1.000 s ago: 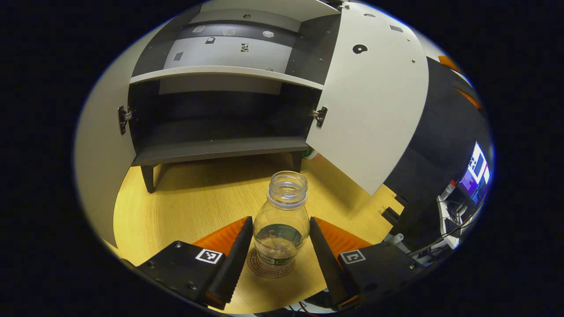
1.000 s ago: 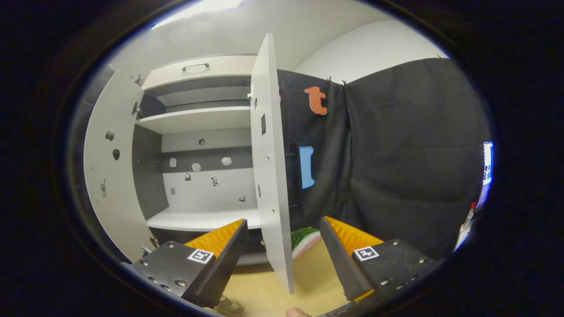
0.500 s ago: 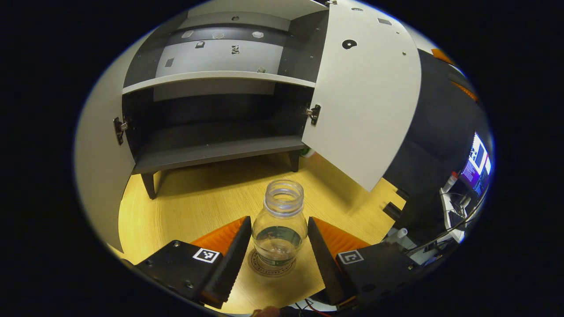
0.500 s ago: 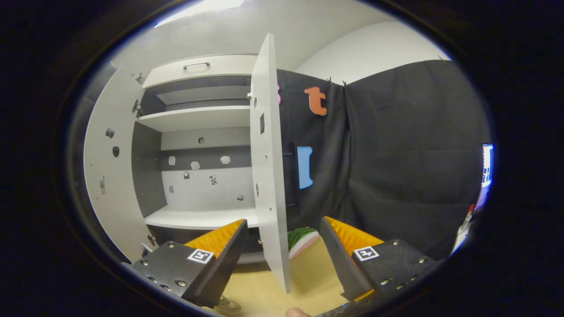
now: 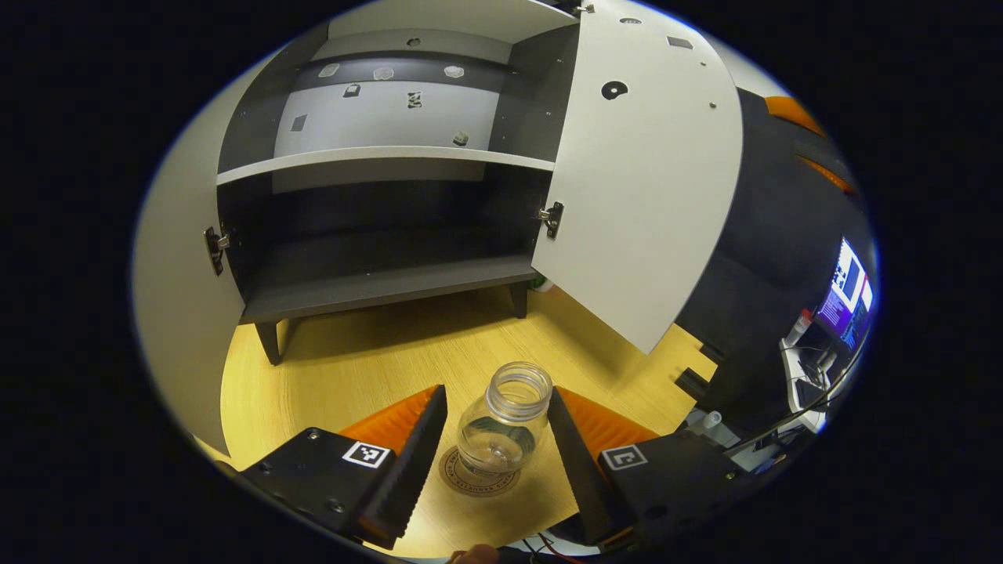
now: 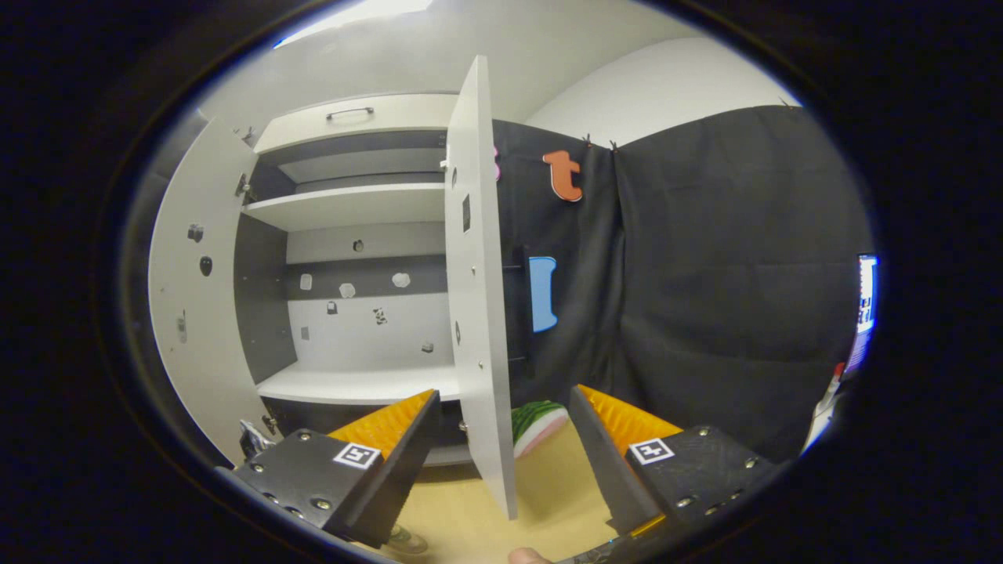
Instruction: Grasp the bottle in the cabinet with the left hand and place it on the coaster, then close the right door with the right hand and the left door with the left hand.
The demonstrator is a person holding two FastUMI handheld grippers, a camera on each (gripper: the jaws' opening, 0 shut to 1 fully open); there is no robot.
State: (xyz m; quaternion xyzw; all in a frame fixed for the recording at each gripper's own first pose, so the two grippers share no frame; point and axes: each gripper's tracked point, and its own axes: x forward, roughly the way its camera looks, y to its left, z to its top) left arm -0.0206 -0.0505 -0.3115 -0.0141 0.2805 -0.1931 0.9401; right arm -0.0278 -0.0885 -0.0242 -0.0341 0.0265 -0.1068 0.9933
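Observation:
A clear, capless bottle (image 5: 505, 419) with a green label stands upright on a round brown coaster (image 5: 478, 474) on the wooden table. My left gripper (image 5: 494, 454) is open, its fingers on either side of the bottle and apart from it, above the coaster. The cabinet (image 5: 376, 196) stands behind with both doors swung out: the right door (image 5: 642, 180) and the left door (image 5: 176, 298). In the right gripper view, my right gripper (image 6: 501, 462) is open, and the edge of the right door (image 6: 478, 298) stands between its fingers, farther off.
A watermelon-slice toy (image 6: 537, 423) lies on the table behind the right door. A monitor (image 5: 842, 298) and cables sit past the table's right edge. A fingertip (image 6: 529, 556) shows at the bottom of the right gripper view. The cabinet shelves (image 6: 353, 207) hold nothing.
The left gripper has risen and drawn back from the bottle, which stays on the coaster and looks smaller and lower. The right gripper has barely moved.

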